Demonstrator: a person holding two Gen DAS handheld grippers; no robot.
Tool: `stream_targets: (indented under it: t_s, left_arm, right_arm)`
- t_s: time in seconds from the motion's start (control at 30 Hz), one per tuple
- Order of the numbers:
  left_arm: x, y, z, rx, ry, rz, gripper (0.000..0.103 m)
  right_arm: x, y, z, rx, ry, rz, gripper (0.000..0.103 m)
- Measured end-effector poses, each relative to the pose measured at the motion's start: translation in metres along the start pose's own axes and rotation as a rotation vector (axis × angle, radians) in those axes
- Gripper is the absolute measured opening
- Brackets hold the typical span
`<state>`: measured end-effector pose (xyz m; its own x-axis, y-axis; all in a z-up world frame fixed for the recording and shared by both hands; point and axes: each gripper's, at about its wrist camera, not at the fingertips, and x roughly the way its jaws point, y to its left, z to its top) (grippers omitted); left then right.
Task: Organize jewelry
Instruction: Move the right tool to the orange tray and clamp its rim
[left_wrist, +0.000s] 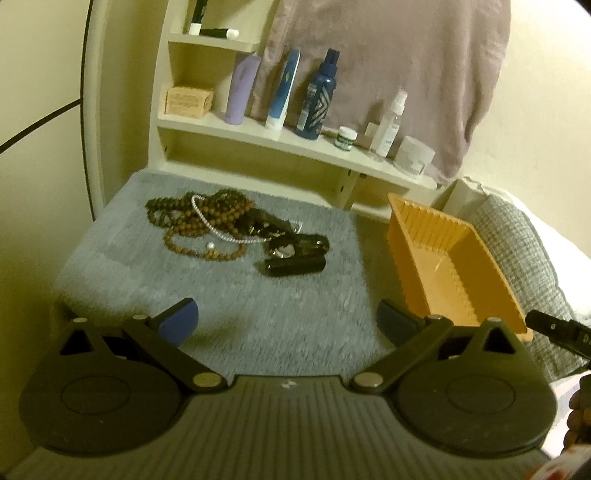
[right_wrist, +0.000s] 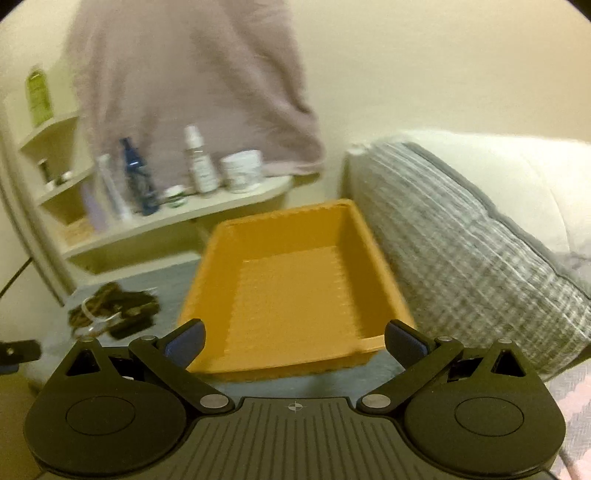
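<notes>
The jewelry pile (left_wrist: 221, 225), brown bead strands tangled with a white pearl string and dark boxy pieces, is lying on the grey fuzzy mat (left_wrist: 229, 321) ahead of the left tongs (left_wrist: 287, 322) and slightly to their left; the left view is showing it sharply, while the right view is catching it only as a blurred clump (right_wrist: 112, 308) far to the left of the right tongs (right_wrist: 294, 341). The orange tray (right_wrist: 295, 273) is sitting directly ahead of the right tongs, nothing lying in it, and ahead-right of the left tongs (left_wrist: 454, 266). Both tongs are gaping wide and gripping nothing. Open mat is stretching between the left tongs and the pile. A checked grey cushion (right_wrist: 461, 254) is pressing close along the tray's right side. A shelf (left_wrist: 295, 144) of bottles and jars is standing beyond the mat.
</notes>
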<state>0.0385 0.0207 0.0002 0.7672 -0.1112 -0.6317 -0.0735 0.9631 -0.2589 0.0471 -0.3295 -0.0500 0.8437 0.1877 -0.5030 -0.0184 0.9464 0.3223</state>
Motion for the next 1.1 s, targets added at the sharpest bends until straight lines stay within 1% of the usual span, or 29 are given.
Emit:
stream_targets:
  t_s: [0.07, 0.13, 0.23, 0.27, 0.3, 0.33, 0.37, 0.43, 0.5, 0.57, 0.6, 0.7, 0.73, 0.87, 1.03, 1.1]
  left_arm:
    - [0.004, -0.001, 0.002, 0.015, -0.006, -0.003, 0.102]
    - [0.009, -0.002, 0.004, 0.026, -0.008, -0.001, 0.102]
    - [0.019, -0.001, 0.005, 0.036, 0.001, 0.001, 0.102]
    - [0.023, -0.001, 0.005, 0.037, 0.006, 0.004, 0.102]
    - [0.027, -0.001, 0.004, 0.036, 0.012, 0.003, 0.102]
    - [0.031, 0.000, 0.005, 0.030, 0.018, 0.000, 0.102]
    - [0.034, 0.001, 0.004, 0.021, 0.024, -0.001, 0.102]
    - [0.041, 0.000, 0.004, 0.017, 0.030, -0.009, 0.102]
    - [0.047, -0.003, 0.003, 0.027, 0.040, -0.019, 0.102]
    - [0.053, -0.006, 0.003, 0.030, 0.050, -0.035, 0.102]
    - [0.056, -0.007, 0.002, 0.031, 0.055, -0.041, 0.102]
    - [0.063, -0.013, 0.002, 0.030, 0.062, -0.063, 0.101]
    - [0.066, -0.015, 0.002, 0.031, 0.067, -0.070, 0.101]
    - [0.071, -0.021, 0.002, 0.040, 0.062, -0.088, 0.099]
    - [0.074, -0.024, 0.002, 0.057, 0.071, -0.083, 0.098]
    - [0.074, -0.024, 0.002, 0.067, 0.072, -0.081, 0.097]
  right_arm:
    - [0.006, -0.016, 0.005, 0.030, -0.010, -0.010, 0.102]
    - [0.014, -0.028, 0.011, 0.028, -0.008, -0.038, 0.102]
    - [0.031, -0.043, 0.017, 0.020, 0.015, -0.056, 0.102]
    - [0.036, -0.048, 0.019, 0.016, 0.023, -0.056, 0.101]
    - [0.042, -0.050, 0.022, 0.008, 0.035, -0.055, 0.090]
    - [0.050, -0.052, 0.024, -0.001, 0.057, -0.055, 0.083]
    - [0.057, -0.055, 0.026, 0.000, 0.080, -0.049, 0.073]
    - [0.068, -0.060, 0.028, 0.006, 0.116, -0.043, 0.069]
    - [0.079, -0.060, 0.028, -0.003, 0.147, -0.040, 0.061]
    - [0.086, -0.062, 0.026, 0.000, 0.180, -0.030, 0.048]
    - [0.092, -0.064, 0.026, 0.003, 0.192, -0.027, 0.043]
    - [0.100, -0.066, 0.023, 0.013, 0.218, -0.019, 0.033]
    - [0.102, -0.066, 0.022, 0.016, 0.224, -0.016, 0.032]
    - [0.106, -0.064, 0.022, 0.017, 0.237, -0.019, 0.015]
    - [0.105, -0.058, 0.025, 0.007, 0.234, -0.042, 0.010]
    - [0.103, -0.057, 0.025, -0.004, 0.232, -0.051, 0.006]
